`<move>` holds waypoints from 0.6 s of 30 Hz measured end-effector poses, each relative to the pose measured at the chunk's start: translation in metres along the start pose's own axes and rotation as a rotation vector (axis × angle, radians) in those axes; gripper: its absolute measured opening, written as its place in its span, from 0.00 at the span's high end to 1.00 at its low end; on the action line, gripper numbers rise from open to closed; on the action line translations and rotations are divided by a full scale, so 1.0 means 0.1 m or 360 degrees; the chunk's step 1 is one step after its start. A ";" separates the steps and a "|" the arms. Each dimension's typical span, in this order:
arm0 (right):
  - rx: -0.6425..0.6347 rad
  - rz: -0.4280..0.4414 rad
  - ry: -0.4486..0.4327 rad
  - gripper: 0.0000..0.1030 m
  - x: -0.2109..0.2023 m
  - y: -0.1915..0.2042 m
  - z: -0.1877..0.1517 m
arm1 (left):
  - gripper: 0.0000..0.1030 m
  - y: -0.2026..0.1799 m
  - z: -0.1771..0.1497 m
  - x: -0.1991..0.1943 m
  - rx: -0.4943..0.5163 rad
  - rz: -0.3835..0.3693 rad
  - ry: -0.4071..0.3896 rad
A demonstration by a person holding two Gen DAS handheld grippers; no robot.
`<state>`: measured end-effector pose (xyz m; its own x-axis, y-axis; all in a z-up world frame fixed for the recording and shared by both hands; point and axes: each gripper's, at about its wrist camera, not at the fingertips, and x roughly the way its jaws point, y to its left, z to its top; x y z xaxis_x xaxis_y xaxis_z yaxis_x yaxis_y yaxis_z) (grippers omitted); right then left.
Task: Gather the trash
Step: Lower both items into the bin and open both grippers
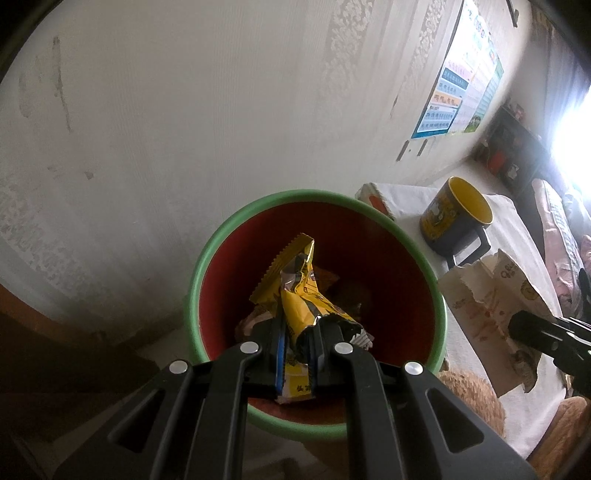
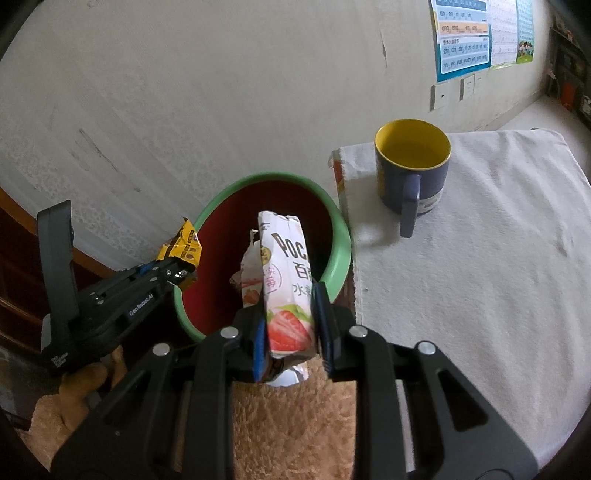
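Observation:
A trash bin with a green rim (image 1: 437, 295) and a red inside stands by the wall, with some wrappers at its bottom. My left gripper (image 1: 297, 347) is shut on a crumpled yellow snack wrapper (image 1: 299, 295) and holds it over the bin's mouth. In the right wrist view the left gripper (image 2: 177, 273) with the yellow wrapper (image 2: 181, 247) is at the bin's left rim (image 2: 207, 210). My right gripper (image 2: 290, 332) is shut on a white strawberry snack box (image 2: 286, 280), held above the bin's near rim. The box also shows in the left wrist view (image 1: 491, 310).
A blue mug with a yellow inside (image 2: 412, 166) stands on a table under a white cloth (image 2: 480, 258) right of the bin; it also shows in the left wrist view (image 1: 456, 218). A tan fuzzy surface (image 2: 295, 424) lies below. A poster (image 2: 480, 33) hangs on the wall.

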<state>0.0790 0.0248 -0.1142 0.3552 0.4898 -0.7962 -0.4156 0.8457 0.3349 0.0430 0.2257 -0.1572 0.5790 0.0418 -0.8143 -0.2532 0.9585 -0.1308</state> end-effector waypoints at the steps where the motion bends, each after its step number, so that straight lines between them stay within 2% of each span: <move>1: 0.0002 0.0000 0.0003 0.77 0.01 0.00 0.01 | 0.93 0.00 0.00 0.01 0.0002 0.0000 0.0001; 18: 0.0010 0.0013 0.0019 0.77 0.15 0.01 0.14 | 0.92 -0.03 0.00 0.17 0.0012 0.0010 0.0055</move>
<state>0.0957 0.0359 -0.1185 0.3416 0.4943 -0.7993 -0.4131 0.8429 0.3447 0.0532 0.2238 -0.1704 0.5503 0.0381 -0.8341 -0.2505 0.9605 -0.1214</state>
